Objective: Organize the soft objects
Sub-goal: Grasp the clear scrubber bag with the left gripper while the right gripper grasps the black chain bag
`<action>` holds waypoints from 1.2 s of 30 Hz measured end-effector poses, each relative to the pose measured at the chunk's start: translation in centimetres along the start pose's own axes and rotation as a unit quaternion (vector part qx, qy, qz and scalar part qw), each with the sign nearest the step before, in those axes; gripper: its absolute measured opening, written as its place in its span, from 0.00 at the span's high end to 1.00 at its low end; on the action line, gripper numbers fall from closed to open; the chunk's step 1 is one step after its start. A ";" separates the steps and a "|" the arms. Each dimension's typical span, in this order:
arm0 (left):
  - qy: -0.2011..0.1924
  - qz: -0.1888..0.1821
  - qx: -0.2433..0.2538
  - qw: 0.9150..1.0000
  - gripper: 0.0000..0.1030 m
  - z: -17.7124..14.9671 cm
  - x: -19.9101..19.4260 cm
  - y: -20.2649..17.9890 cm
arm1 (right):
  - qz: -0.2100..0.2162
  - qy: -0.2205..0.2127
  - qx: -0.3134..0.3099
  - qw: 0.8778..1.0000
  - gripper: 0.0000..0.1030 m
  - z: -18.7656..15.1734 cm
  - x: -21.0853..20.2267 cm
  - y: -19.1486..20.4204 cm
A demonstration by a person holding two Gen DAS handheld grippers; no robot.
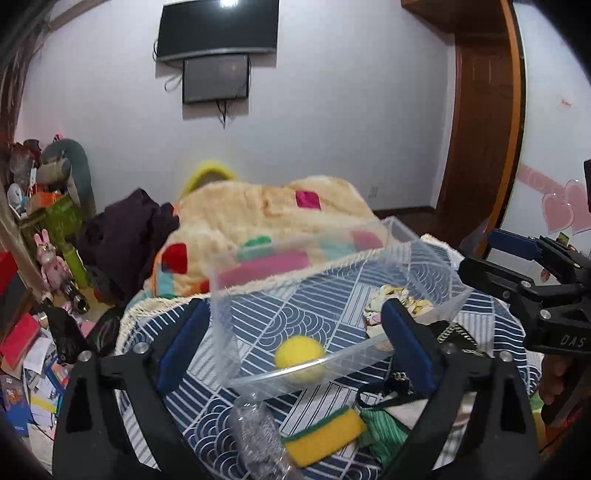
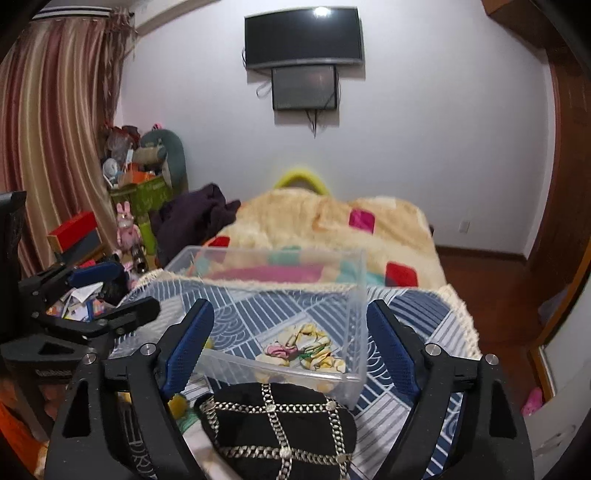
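Observation:
A clear plastic bin point(image 1: 436, 254) stands on a blue patterned cloth point(image 1: 258, 321); it also shows in the right wrist view point(image 2: 360, 317). Inside lie a yellow ball point(image 1: 300, 359) and a floral cloth point(image 1: 399, 299), which the right wrist view point(image 2: 306, 349) also shows. In front of the bin lie a yellow-green sponge point(image 1: 325, 435), a clear crumpled wrapper point(image 1: 255, 432), a green striped cloth point(image 1: 384, 432) and a black bag with chain trim point(image 2: 280, 424). My left gripper point(image 1: 291, 354) is open and empty before the bin. My right gripper point(image 2: 288, 347) is open and empty above the black bag.
A fluffy patchwork blanket point(image 1: 266, 218) covers the bed behind the bin. A dark garment point(image 1: 125, 229) lies at its left. Boxes, toys and papers point(image 1: 33, 332) clutter the floor at left. A wooden door point(image 1: 480, 122) stands at right. Screens point(image 1: 218, 29) hang on the wall.

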State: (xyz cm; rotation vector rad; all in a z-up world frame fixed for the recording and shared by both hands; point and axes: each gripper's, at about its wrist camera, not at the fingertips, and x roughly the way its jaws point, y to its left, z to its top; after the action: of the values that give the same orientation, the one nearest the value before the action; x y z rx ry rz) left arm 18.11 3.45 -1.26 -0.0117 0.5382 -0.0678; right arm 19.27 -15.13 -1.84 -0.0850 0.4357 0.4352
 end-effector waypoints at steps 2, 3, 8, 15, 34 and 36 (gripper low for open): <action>-0.007 0.002 0.001 1.000 0.04 -0.1 -1.0 0.3 | -0.003 -0.009 -0.003 1.000 0.11 -0.2 -0.9 0.1; -0.010 0.004 0.001 1.000 0.03 -0.4 -1.8 0.6 | -0.003 -0.011 -0.004 1.000 0.07 -0.4 -1.2 0.1; 0.001 0.014 -0.001 1.000 0.02 -2.5 -3.0 1.3 | -0.007 -0.007 -0.011 1.000 0.04 -2.3 -2.0 0.2; 0.043 0.036 -0.044 0.997 0.02 -6.6 -1.5 3.5 | -0.003 0.040 -0.017 0.999 0.04 -5.5 -0.6 0.1; 0.099 -0.015 -0.092 0.991 0.74 -11.1 2.4 4.7 | 0.065 0.103 0.049 0.991 0.62 -8.6 1.0 -1.4; 0.096 -0.014 -0.085 0.992 0.77 -11.1 2.2 4.3 | 0.063 0.098 0.042 0.992 0.69 -8.6 0.5 -1.3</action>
State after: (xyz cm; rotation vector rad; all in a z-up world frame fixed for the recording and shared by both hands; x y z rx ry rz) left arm 14.59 7.68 -12.01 -0.1797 0.7360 -0.0499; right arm 16.88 -17.54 -9.88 -0.0180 0.6553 0.5339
